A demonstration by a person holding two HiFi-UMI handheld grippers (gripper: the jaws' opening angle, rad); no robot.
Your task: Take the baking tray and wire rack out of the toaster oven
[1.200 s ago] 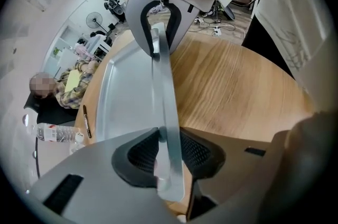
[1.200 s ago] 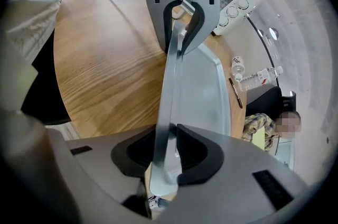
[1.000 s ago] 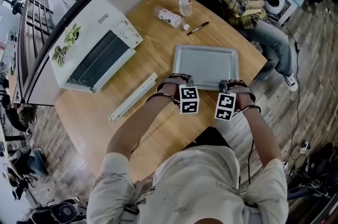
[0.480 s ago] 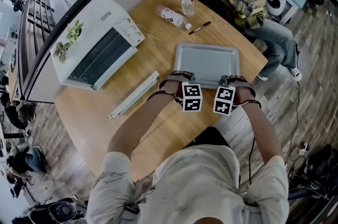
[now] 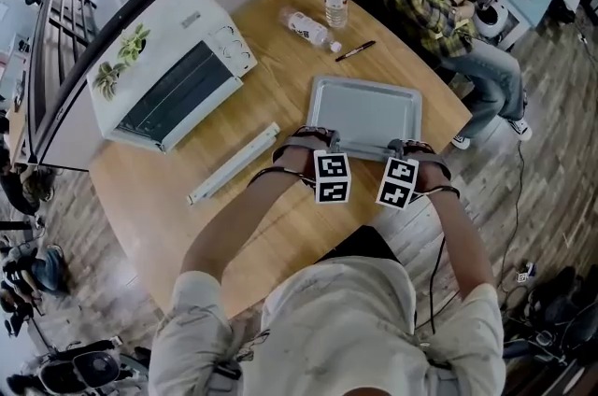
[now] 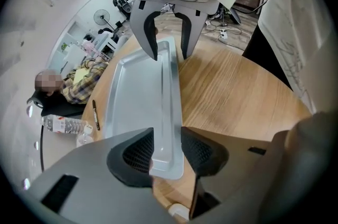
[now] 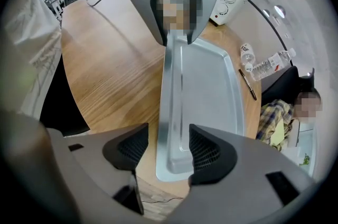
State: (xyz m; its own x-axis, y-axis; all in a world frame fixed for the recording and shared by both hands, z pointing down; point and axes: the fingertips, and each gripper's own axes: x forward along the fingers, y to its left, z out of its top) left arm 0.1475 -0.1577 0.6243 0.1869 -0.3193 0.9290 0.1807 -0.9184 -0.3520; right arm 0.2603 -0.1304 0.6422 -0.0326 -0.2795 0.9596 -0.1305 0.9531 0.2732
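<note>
The jaws of the left gripper and the right gripper have just been opening, and each now stands wide astride the near rim of the baking tray without clamping it. The tray lies flat on the table, well apart from the toaster oven. In the head view the hands and marker cubes cover the fingertips, and the label on the lying bottle is too small to read.

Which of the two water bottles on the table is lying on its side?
The bottle nearer the toaster oven lies flat; the other bottle stands upright.
</note>
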